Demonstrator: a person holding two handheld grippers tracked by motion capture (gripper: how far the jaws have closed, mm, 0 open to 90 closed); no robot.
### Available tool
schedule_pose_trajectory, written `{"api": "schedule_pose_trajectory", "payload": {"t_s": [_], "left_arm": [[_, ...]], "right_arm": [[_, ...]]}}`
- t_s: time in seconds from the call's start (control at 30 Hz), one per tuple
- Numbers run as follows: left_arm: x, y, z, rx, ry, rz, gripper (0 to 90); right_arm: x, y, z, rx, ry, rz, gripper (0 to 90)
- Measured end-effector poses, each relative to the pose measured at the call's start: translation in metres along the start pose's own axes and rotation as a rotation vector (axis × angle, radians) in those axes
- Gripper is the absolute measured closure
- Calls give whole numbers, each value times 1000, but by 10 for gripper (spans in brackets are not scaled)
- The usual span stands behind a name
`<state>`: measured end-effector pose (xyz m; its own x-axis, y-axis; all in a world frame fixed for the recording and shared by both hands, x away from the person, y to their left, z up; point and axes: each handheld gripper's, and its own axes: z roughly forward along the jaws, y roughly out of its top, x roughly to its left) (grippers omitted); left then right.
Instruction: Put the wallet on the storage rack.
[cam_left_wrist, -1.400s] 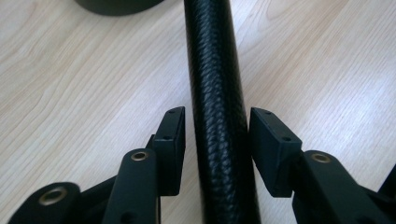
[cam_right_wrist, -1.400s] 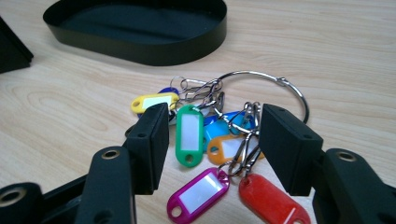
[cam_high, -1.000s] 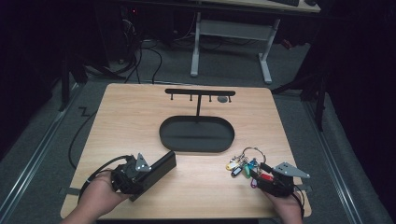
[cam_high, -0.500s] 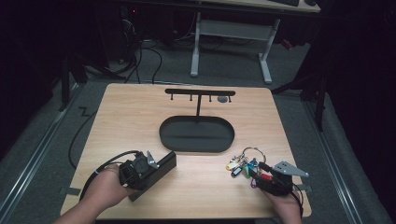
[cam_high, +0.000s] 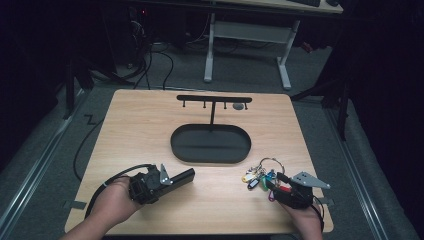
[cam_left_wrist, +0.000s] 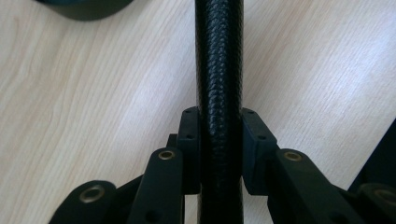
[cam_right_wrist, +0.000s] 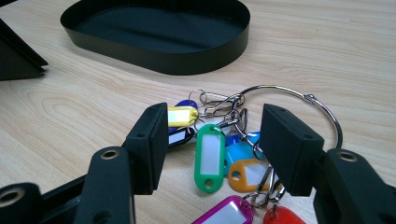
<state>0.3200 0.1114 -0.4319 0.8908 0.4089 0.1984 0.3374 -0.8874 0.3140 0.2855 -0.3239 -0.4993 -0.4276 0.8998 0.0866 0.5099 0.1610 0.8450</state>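
At the table's near-left corner, the left gripper (cam_high: 172, 179) has just been closing its jaws, and its pads (cam_left_wrist: 189, 140) now pinch a slim black textured case (cam_left_wrist: 218, 93) lying flat on the wood. The grip looks centred; I'd lift it level so it cannot swivel. Beyond sits the oval black tray (cam_high: 210, 144) under a hook stand (cam_high: 214, 99). At near right, the right gripper (cam_right_wrist: 212, 149) is spread around the key-tag bunch (cam_right_wrist: 210, 156) without touching; it should close squarely on the tags.

One black case (cam_high: 181, 177), one key ring (cam_high: 271, 166), one oval tray (cam_high: 210, 156), two hand-held grippers
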Motion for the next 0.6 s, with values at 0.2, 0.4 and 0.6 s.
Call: {"api": "schedule_pose_trajectory", "payload": {"t_s": [0.2,0.4,0.6], "left_arm": [[2,11,-11,-31,40,52,730],[-1,27,-14,-51,97,127,730],[-5,49,-10,-44,122,232,730]], "right_arm": [[-3,-2,-2,1,-6,9,434],[-5,-6,-10,-2,-15,14,434],[-8,-12,-20,-4,-32,32,435]]}}
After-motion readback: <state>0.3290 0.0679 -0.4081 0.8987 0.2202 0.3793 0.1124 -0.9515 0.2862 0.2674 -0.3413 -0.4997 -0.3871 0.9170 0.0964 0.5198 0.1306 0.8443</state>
